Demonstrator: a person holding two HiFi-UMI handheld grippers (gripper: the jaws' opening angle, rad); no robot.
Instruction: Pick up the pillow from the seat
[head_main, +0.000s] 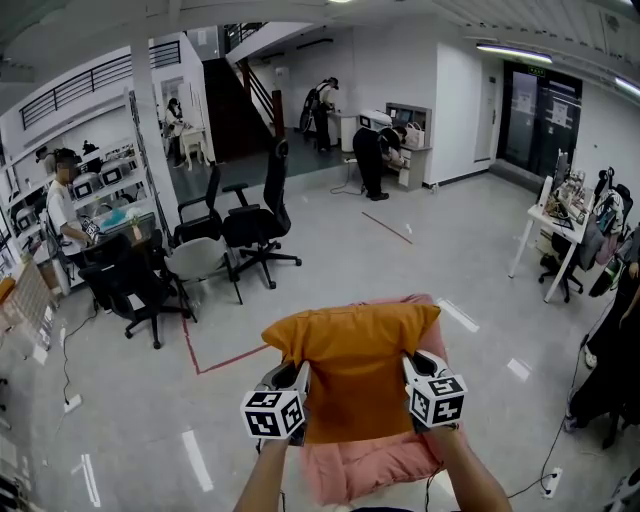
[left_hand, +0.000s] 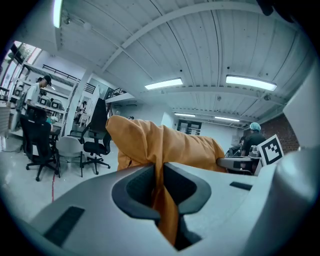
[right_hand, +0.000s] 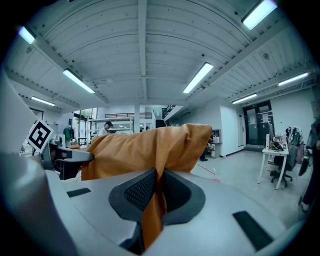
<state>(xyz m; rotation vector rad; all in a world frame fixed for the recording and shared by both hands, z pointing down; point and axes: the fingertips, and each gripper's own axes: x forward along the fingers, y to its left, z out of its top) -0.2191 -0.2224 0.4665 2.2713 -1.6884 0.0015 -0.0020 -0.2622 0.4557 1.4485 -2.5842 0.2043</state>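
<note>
An orange pillow (head_main: 358, 365) hangs in the air between my two grippers, lifted above a pink cushioned seat (head_main: 375, 465). My left gripper (head_main: 298, 388) is shut on the pillow's left edge, and orange fabric (left_hand: 162, 165) is pinched between its dark pads. My right gripper (head_main: 410, 378) is shut on the right edge, with a fold of the orange pillow (right_hand: 157, 192) squeezed between its pads. In both gripper views the pillow bulges up past the jaws. The pink seat shows only in the head view, below and behind the pillow.
Glossy grey floor with red tape lines (head_main: 225, 360) spreads ahead. Several black office chairs (head_main: 255, 225) stand at the left. A white desk (head_main: 560, 230) stands at the right. People work at benches on the left (head_main: 65, 205) and at the far counter (head_main: 375, 155).
</note>
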